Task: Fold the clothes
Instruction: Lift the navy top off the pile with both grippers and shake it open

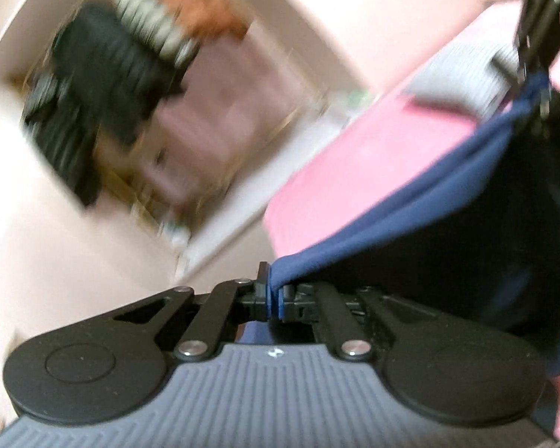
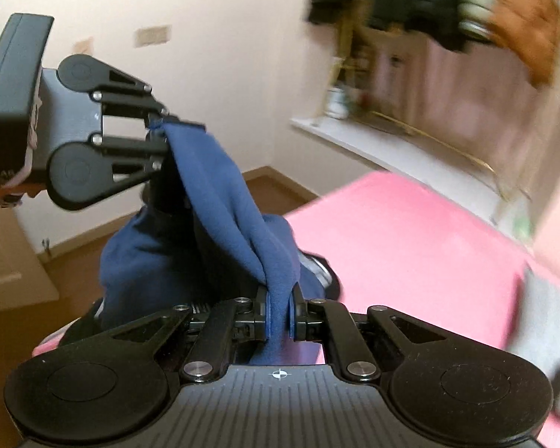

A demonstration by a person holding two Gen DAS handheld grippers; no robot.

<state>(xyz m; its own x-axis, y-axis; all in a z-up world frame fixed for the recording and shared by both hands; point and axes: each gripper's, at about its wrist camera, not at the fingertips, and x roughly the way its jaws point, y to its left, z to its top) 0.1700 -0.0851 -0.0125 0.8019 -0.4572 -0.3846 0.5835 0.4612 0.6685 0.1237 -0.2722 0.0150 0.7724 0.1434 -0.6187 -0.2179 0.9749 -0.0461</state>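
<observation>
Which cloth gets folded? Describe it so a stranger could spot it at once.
Find the pink surface. Above it hangs a navy blue cloth, stretched between the left gripper and the right gripper, each pinching an edge. It is the only dark blue thing here; the other clothes hang blurred at the back.

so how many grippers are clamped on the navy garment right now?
2. The left gripper pinches one edge of the navy garment; the right gripper pinches another fold. Both jaws shut on cloth, above the pink surface.

Two black linkage grippers, left gripper (image 1: 271, 295) and right gripper (image 2: 280, 317), carry silver screws above ribbed grey housings.
</observation>
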